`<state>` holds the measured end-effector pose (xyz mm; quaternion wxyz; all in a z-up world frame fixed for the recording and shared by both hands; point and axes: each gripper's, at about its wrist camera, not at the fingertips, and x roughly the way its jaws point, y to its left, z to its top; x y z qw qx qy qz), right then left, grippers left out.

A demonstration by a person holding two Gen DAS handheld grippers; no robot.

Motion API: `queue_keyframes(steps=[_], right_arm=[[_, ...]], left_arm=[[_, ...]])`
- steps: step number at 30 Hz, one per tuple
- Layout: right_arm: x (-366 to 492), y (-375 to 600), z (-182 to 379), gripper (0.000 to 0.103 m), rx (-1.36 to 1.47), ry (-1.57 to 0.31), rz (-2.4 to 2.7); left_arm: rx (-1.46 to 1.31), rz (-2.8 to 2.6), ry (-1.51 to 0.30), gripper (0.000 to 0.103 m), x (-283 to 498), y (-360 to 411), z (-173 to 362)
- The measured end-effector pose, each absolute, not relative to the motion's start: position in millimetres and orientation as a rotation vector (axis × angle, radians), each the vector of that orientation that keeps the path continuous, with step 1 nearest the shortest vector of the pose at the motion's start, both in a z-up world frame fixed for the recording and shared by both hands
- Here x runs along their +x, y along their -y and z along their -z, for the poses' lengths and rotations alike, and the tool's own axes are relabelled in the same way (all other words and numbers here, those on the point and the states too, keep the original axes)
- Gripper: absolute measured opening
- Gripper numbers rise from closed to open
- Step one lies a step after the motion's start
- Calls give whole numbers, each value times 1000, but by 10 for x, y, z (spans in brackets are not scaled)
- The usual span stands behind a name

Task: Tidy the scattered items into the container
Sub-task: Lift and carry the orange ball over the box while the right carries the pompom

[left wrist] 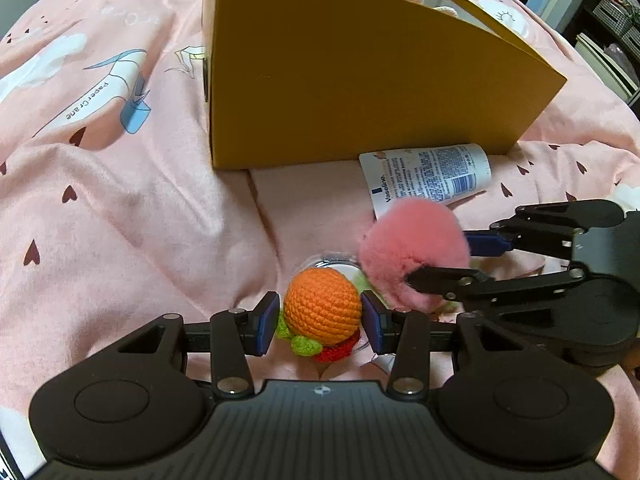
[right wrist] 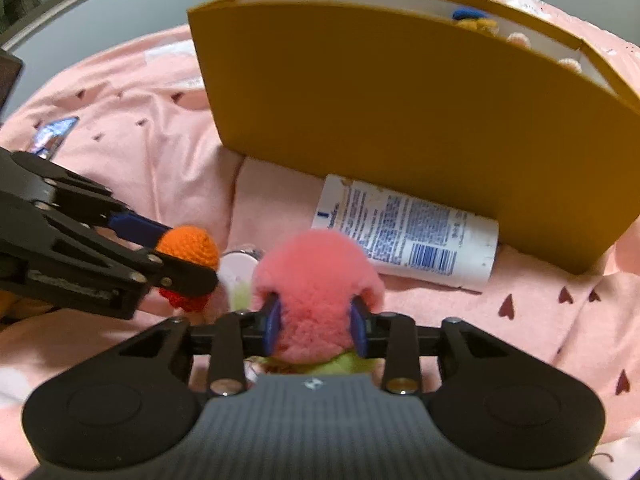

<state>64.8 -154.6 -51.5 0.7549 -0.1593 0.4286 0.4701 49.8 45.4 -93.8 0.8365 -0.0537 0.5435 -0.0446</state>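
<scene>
Left wrist: left gripper [left wrist: 322, 320] clamps orange crochet ball [left wrist: 323, 307]; right gripper [right wrist: 316, 328] squeezes pink pompom [right wrist: 318, 292]. Next: lift both over yellow box [left wrist: 360, 80], upper centre.

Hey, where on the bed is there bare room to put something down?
Bare sheet lies left of the yellow box, around the paper crane print. It is crowded in front of the box: lotion tube, pink pompom, orange crochet fruit, a small round case and both tongs.
</scene>
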Motion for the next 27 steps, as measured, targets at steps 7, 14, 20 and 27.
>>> queue_keyframes(steps=[7, 14, 20, 27], right_arm=[[724, 1377, 697, 51, -342, -975, -1039], [743, 1368, 748, 46, -317, -991, -1047], [680, 1503, 588, 45, -308, -933, -1061], [699, 1825, 238, 45, -234, -837, -1036]], left_arm=[[-123, 87, -1160, 51, 519, -459, 975], [-131, 81, -1164, 51, 529, -464, 998], [-142, 94, -1114, 51, 493, -480, 915], [-159, 156, -998, 51, 435, -420, 645]])
